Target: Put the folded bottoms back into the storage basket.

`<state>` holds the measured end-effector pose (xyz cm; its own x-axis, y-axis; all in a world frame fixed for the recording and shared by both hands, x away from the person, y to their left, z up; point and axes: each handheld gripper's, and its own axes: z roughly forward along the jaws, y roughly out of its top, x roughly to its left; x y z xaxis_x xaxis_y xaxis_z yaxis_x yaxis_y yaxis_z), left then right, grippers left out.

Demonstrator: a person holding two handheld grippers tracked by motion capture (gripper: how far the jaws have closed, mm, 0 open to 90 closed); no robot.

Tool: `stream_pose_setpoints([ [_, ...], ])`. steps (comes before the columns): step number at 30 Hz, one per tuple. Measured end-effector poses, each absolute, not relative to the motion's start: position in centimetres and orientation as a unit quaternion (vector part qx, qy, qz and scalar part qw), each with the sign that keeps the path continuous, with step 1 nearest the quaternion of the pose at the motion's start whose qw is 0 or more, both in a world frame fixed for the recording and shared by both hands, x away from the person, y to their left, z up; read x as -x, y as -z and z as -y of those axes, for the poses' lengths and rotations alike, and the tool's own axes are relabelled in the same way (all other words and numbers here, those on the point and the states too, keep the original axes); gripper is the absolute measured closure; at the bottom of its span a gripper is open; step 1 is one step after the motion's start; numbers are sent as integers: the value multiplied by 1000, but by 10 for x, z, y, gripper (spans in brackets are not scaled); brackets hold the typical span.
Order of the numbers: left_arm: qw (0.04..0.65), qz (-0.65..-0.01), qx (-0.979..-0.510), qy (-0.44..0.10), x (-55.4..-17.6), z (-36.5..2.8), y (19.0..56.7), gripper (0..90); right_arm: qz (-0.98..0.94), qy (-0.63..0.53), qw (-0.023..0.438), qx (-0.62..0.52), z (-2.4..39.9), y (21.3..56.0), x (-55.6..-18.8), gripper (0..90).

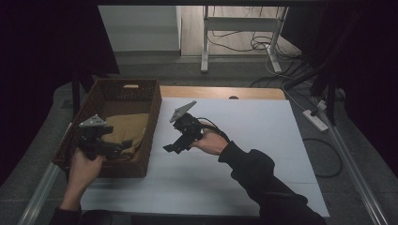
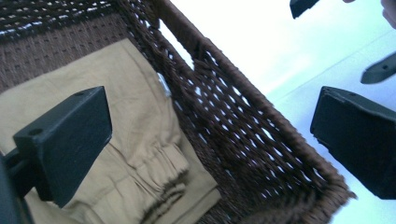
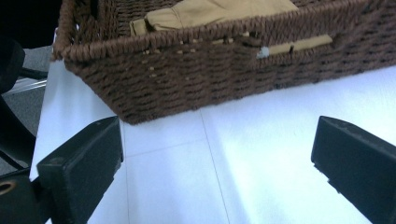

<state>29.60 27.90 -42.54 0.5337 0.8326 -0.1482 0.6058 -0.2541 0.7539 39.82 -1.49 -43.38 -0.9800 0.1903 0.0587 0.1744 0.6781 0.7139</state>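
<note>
We see our left gripper (image 2: 210,140) with jaws spread wide, straddling the brown wicker basket (image 2: 243,140) wall. Folded tan cloth (image 2: 140,140) lies inside at left; white table (image 2: 261,51) lies right.

No text, label, brand, number or sign can be read in any of the views. A small pale tag (image 2: 164,85) sits on the tan cloth (image 2: 126,140) inside the woven basket (image 2: 243,140), but it is too small and blurred to tell any writing.
</note>
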Motion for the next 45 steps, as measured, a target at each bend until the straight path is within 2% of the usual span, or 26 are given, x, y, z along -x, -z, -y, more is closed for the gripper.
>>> stream_pose_setpoints([
  [11,407,-453,-783,-126,-272,-265,430,0,-915,-387,13,-110,32,443,-393,23],
  [21,405,-445,-788,-132,-247,-256,432,0,-921,-371,25,-116,53,453,-394,21],
  [45,422,-456,-773,-128,-198,-266,452,1,-906,-384,24,-174,98,465,-387,0],
])
